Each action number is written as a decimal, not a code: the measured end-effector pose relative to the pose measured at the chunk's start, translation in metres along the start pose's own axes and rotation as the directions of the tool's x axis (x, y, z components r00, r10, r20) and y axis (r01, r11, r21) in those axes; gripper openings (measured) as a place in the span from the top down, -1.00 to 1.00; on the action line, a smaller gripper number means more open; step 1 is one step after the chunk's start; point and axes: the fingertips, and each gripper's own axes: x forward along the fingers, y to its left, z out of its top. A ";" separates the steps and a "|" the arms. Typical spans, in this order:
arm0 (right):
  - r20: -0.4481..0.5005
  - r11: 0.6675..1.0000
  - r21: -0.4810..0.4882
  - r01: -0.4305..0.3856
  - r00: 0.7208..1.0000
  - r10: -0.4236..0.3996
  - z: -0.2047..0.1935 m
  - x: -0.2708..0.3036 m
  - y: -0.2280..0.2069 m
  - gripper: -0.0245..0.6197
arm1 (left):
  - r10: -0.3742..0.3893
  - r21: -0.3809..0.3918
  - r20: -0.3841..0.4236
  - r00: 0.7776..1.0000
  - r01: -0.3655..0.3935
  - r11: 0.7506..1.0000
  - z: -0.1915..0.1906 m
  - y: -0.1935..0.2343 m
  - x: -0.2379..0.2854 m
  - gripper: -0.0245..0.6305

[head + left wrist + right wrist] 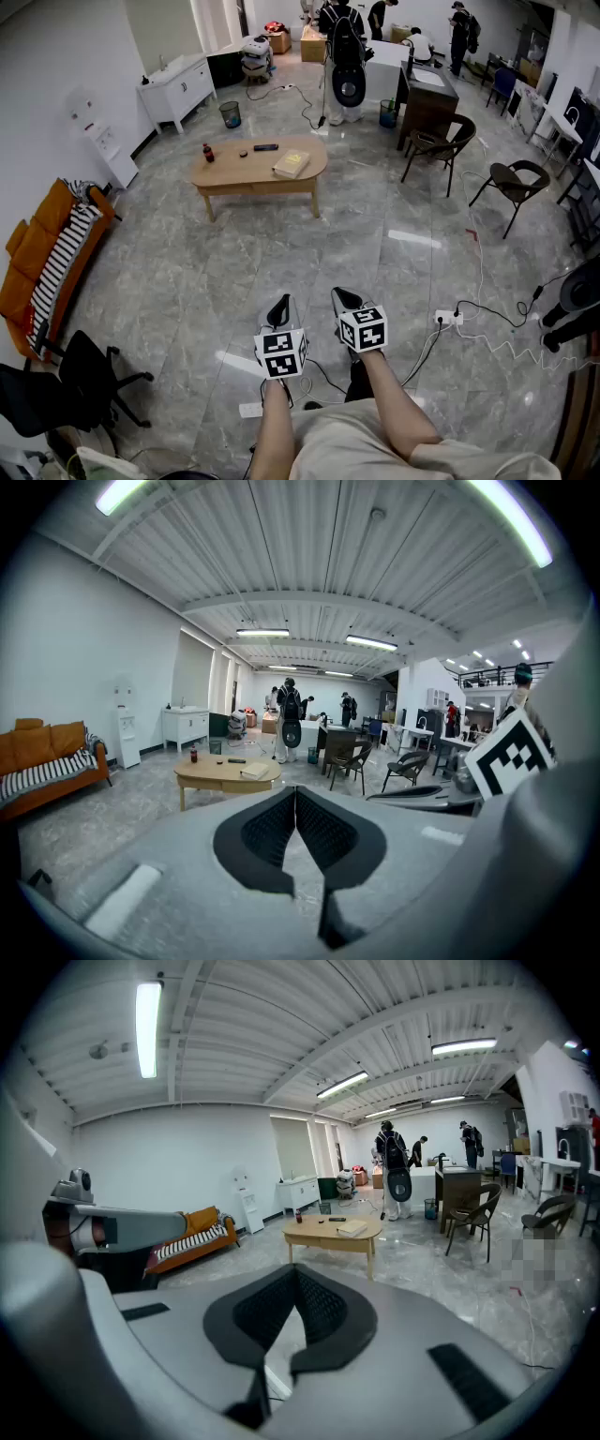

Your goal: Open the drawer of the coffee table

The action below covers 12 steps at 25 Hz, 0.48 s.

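**Standing well back from the coffee table, both claws closed**

Stands well apart from the coffee table (246,172), with open grey stone floor lying between. Holds the left claw (279,305) and the right claw (345,298) low and side by side on the near side of the coffee table, both aimed roughly toward it. Has the left claw pinched down to nothing, dark ribbed pads meeting at the tips and gripping no object. Has the right claw just as narrow, tips together and empty. Touches nothing on the coffee table with either one.

Finds three clear things on the coffee table's oval wooden surface: a dark bottle (208,153) toward its left end, a black remote (265,147) near its far edge, and a yellowish book (292,164) toward its right end. Cannot make out the drawer front at this range.

Sees, left of the coffee table in the head view, an orange sofa (28,248) draped with a striped cloth (58,258). Sees two dark chairs (436,141) to the right of the coffee table. Sees beyond the coffee table a white cabinet (178,89), a small bin (230,113) and a standing person with a backpack (343,52). Finds a black office chair (70,380) and a white power strip (448,318) on the near side of the coffee table.
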 end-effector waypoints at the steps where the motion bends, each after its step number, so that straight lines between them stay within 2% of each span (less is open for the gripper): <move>1: 0.005 1.000 0.001 0.001 1.000 -0.001 0.002 0.002 -0.001 0.88 | 0.002 0.003 0.001 1.000 -0.002 1.000 0.001 0.001 0.003 0.89; 8: 0.009 0.999 -0.030 0.036 0.999 -0.036 0.008 0.016 -0.020 0.88 | 0.004 0.004 -0.002 1.000 -0.004 1.000 0.009 0.002 0.032 0.89; 12: 0.011 0.999 0.002 0.047 0.999 -0.047 0.016 0.027 -0.052 0.88 | -0.009 0.008 -0.012 1.000 0.009 1.000 0.015 -0.010 0.061 0.89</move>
